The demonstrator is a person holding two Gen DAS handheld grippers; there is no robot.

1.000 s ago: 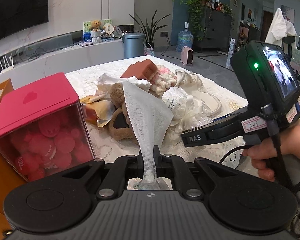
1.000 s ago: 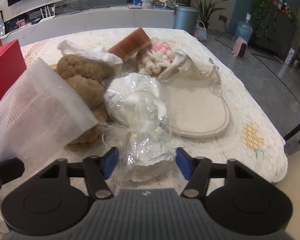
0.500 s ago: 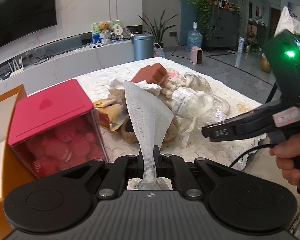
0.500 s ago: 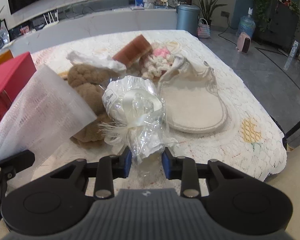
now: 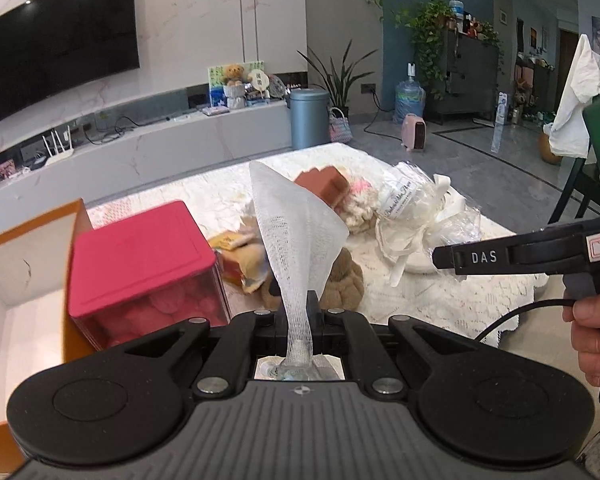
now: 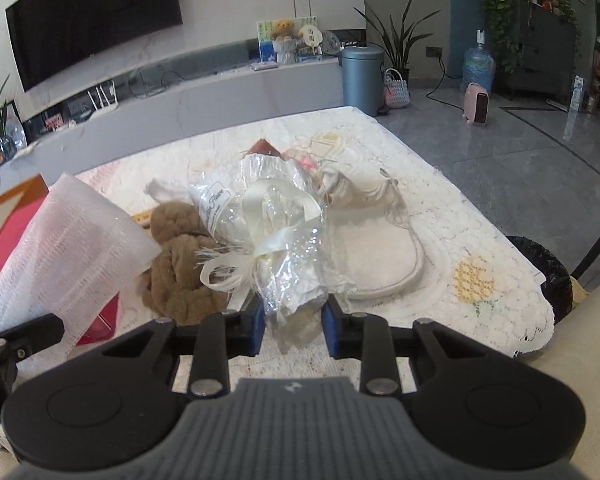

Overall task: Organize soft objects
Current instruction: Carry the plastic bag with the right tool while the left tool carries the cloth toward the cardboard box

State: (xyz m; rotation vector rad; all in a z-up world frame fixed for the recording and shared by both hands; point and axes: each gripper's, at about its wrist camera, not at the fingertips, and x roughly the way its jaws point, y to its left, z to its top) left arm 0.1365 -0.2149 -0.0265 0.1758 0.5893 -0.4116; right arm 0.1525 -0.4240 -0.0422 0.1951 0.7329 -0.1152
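Left gripper (image 5: 299, 312) jaws clamped tight on the narrow end of a white foam net (image 5: 296, 232), which fans upward above the table (image 5: 452, 304). Right gripper (image 6: 293, 326) jaws pinched on the crinkled tail of a cellophane-wrapped bundle (image 6: 268, 224), ribbon tied, bundle lifted off the tablecloth, in front of the brown plush (image 6: 180, 264) and beside the white slipper (image 6: 376, 256). Red-lidded box (image 5: 140, 248) near the table's left edge.

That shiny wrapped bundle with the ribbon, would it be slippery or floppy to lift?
Probably floppy: the right gripper pinches only the crinkled tail of the bundle, so the bulk would likely sag. The glossy wrap looks slick and might slip. It seems light, a soft white thing inside.
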